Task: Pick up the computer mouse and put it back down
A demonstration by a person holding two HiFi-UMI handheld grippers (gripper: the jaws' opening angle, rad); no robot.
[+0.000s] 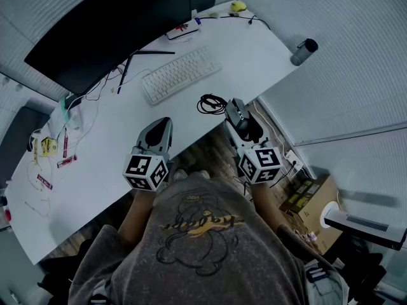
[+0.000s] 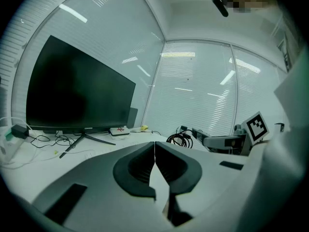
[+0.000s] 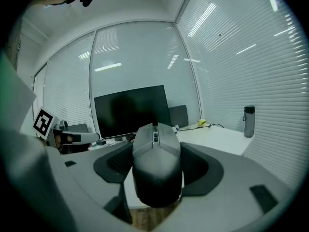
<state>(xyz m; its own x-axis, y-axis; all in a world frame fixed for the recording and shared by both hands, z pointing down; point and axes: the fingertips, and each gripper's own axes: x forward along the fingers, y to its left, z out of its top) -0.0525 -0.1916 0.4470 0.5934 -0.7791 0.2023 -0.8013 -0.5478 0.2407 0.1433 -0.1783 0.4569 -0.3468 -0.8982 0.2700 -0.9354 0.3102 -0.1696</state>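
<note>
– At the near edge of the table [image 1: 254, 49], is that the computer mouse [image 3: 155, 163] up in the air?

– Yes. The right tongs [image 1: 241, 121] are clenched on its two sides, buttons and wheel facing up. It hangs clear of the top, and wooden floor shows under its rear end.

– So which step is this?

– I'd say the lift is done and the putting down is what remains. The mouse needs to go forward over the white top, then sink until its base lies flat. Only then should the jaws let go, because a release here could drop it off the edge.

– And the other hand?

– The left tongs [image 2: 154, 153] are closed on nothing, jaw tips touching. They sit low over the table, well to the left of the mouse, and seem to have no part in this.

– Anything in the way?

– A coil of black cable [image 1: 210, 103] lies just left of the mouse, near the edge. Whether it belongs to the mouse I cannot tell, but I'd set the mouse beside it rather than on it. Beyond the coil is the white keyboard [image 1: 180, 74], then the dark monitor [image 1: 108, 24] on its stand. A grey bottle [image 1: 304, 51] stands at the far right corner, and a small yellow object [image 1: 238, 6] sits at the back, both well apart from the landing spot.
</note>
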